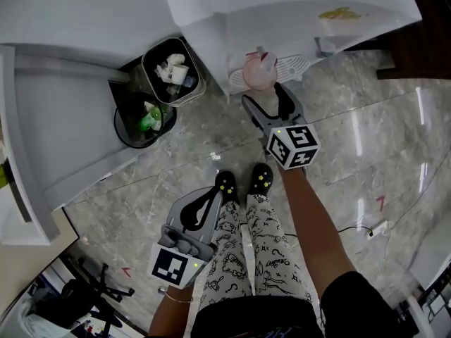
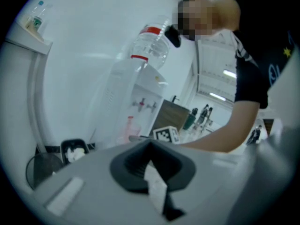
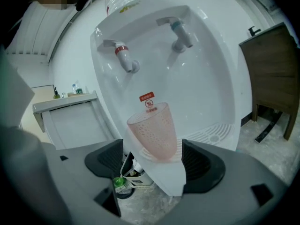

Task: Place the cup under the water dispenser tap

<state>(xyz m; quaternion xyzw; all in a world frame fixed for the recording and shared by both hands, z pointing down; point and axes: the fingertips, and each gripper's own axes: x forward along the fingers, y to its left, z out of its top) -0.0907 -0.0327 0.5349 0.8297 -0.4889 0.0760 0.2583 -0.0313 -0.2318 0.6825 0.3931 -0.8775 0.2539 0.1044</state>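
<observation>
A pink translucent cup (image 3: pixel 153 130) stands upright on the left part of the white drip tray (image 3: pixel 213 134) of the water dispenser (image 3: pixel 197 78), below the red tap (image 3: pixel 124 56); the blue tap (image 3: pixel 180 33) is to its right. My right gripper (image 3: pixel 152 161) is open, its dark pads (image 3: pixel 199 161) on either side of the cup and clear of it. The head view shows the same cup (image 1: pixel 258 72) just beyond the right gripper (image 1: pixel 264 96). My left gripper (image 1: pixel 210 197) hangs low beside the person's legs, shut and holding nothing (image 2: pixel 150 165).
A grey bin (image 1: pixel 173 72) of paper waste and a black round bin (image 1: pixel 141 122) with a green bottle stand left of the dispenser. A white counter (image 1: pixel 63 97) fills the left, a brown cabinet (image 1: pixel 423 41) the far right. A power strip (image 1: pixel 377 229) lies on the marble floor.
</observation>
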